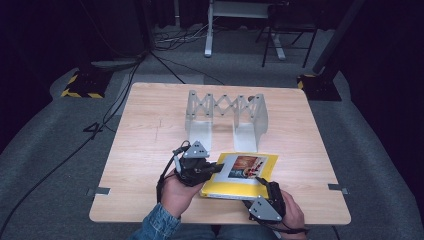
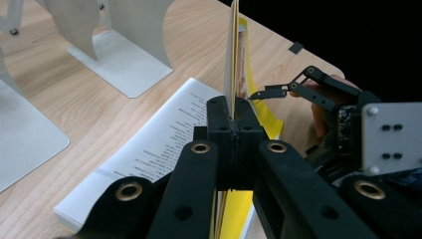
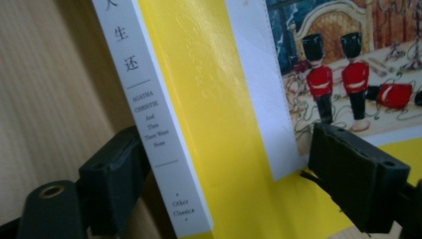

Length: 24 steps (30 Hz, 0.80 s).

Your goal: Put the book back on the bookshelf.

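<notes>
The cover could be creased or torn if pulled further while the book [image 1: 240, 175] is pinned at the table's [image 1: 150, 130] 6 o'clock edge. The left gripper [image 1: 216, 167] is clamped on the lifted cover; the right gripper [image 1: 264, 186], reaching from 5 o'clock, is spread around the spine.

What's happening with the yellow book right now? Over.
Left gripper shut on the book's lifted cover. Right gripper open, fingers astride the spine end. Book flat on table. Metal bookend rack behind, apart. Over.
</notes>
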Available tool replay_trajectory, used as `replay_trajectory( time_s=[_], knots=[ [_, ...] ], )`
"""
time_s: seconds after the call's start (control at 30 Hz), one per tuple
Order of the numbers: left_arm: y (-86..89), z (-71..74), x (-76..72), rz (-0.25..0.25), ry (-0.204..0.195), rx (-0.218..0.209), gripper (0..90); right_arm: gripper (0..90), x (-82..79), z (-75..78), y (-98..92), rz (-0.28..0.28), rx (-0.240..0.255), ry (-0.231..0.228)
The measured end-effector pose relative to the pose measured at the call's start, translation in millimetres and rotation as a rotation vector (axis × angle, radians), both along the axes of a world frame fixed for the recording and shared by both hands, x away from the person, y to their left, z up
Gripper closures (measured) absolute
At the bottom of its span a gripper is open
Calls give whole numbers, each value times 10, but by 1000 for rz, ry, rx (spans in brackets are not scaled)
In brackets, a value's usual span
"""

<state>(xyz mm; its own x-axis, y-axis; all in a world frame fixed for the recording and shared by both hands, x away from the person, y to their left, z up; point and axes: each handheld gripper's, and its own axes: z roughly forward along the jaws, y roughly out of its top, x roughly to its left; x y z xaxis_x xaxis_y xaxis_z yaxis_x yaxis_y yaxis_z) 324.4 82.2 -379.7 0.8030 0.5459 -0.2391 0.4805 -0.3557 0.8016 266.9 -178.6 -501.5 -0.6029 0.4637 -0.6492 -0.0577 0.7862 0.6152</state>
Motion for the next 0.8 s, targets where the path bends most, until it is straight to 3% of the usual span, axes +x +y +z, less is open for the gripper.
replay_trajectory(
  time_s=[0.03,0.07,0.17,0.23,0.47,0.8],
  knots=[
    [0,0,0,0,0,0,894,168,0,0,0,0,0,0],
    [4,-7,7,-7,-6,2,894,168,7,-27,50,-12,-42,-40],
    [2,-13,9,-10,1,-2,894,171,17,-46,98,-28,-80,-78],
    [4,-23,13,-15,5,-5,894,178,47,-55,142,-47,-133,-120],
    [-29,-75,12,-24,16,8,893,267,86,-113,202,-41,-190,-132],
    [-71,-102,24,-36,25,25,893,539,125,-165,232,-36,-288,-146]
  ],
)
